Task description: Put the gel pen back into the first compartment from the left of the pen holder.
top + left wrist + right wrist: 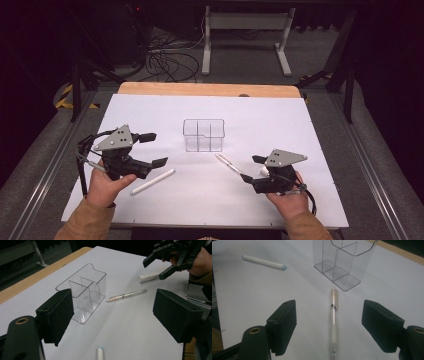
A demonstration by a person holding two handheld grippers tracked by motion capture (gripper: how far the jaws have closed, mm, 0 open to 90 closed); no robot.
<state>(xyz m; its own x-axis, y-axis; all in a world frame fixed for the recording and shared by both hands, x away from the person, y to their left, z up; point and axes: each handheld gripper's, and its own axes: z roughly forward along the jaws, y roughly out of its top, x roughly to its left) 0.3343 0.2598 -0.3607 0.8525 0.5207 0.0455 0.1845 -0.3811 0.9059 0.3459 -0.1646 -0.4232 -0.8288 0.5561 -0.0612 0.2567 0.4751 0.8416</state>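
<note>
White paper covers your desk (210, 200), with a bare wooden strip along the far edge and dark floor, cables and a white frame beyond it.

At about the centre of the sheet stands a clear plastic organizer (203, 135), upright, split by inner walls into compartments and holding nothing.

Your left claw (153, 150) sits at nine o'clock from the organizer, well apart from it, jaws spread wide and gripping nothing. In the left gripper view the two black pads (58, 315) frame open paper, with the organizer (83, 293) just past the left pad. A white marker (153, 181) lies flat at about seven o'clock from the organizer, near your left claw but not touching it; its capped tip (100, 351) pokes in at the bottom of the left gripper view.

Your right claw (252, 169) sits at four o'clock from the organizer, also spread open and empty. A clear pen (227, 164) lies flat on the paper between the organizer and that claw, at about five o'clock from the organizer. In the right gripper view the pen (334, 315) runs straight up the gap between the two pads (283, 323), touching neither, its tip pointing at the organizer's base (338, 277) and stopping just short of it. A short white piece (148, 277) lies by your right claw (163, 263) in the left gripper view; you cannot tell what it is.
</note>
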